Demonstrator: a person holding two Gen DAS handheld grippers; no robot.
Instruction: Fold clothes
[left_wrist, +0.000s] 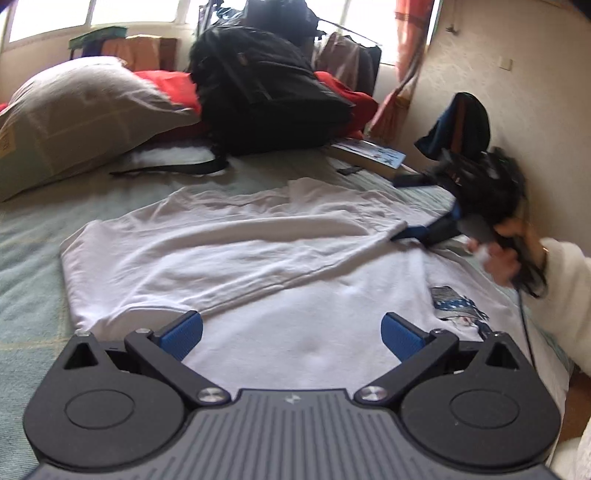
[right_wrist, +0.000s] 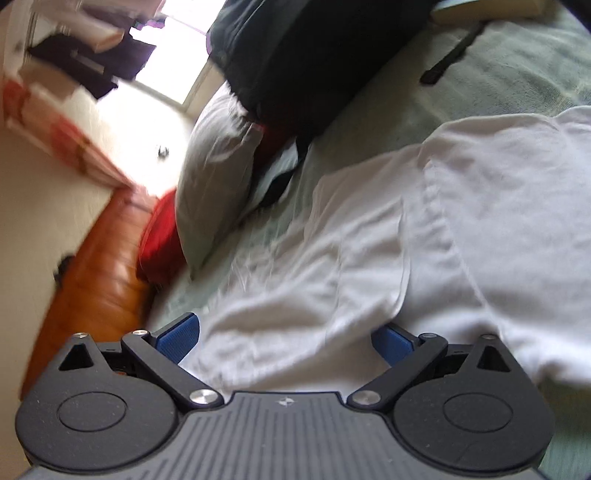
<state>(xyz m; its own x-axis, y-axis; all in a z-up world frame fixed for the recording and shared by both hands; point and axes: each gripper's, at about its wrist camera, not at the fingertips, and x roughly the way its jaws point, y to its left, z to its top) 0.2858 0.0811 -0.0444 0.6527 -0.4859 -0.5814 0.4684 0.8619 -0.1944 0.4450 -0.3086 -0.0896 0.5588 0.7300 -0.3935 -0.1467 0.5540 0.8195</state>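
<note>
A white T-shirt (left_wrist: 258, 251) lay spread on a pale green bedspread (left_wrist: 33, 236), one side folded over. The left gripper (left_wrist: 291, 336) hovered above its near edge, jaws wide apart and empty. The right gripper (right_wrist: 286, 341) – seen blurred from the left wrist – was also spread open over the cloth. A black backpack (left_wrist: 266, 92) sat beyond, beside a grey pillow (left_wrist: 74, 118).

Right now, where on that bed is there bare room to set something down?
Bare green bedspread lies left of the white T-shirt, below the grey pillow. The far end is crowded: black backpack, book. The wall side is taken by the right tongs.
</note>
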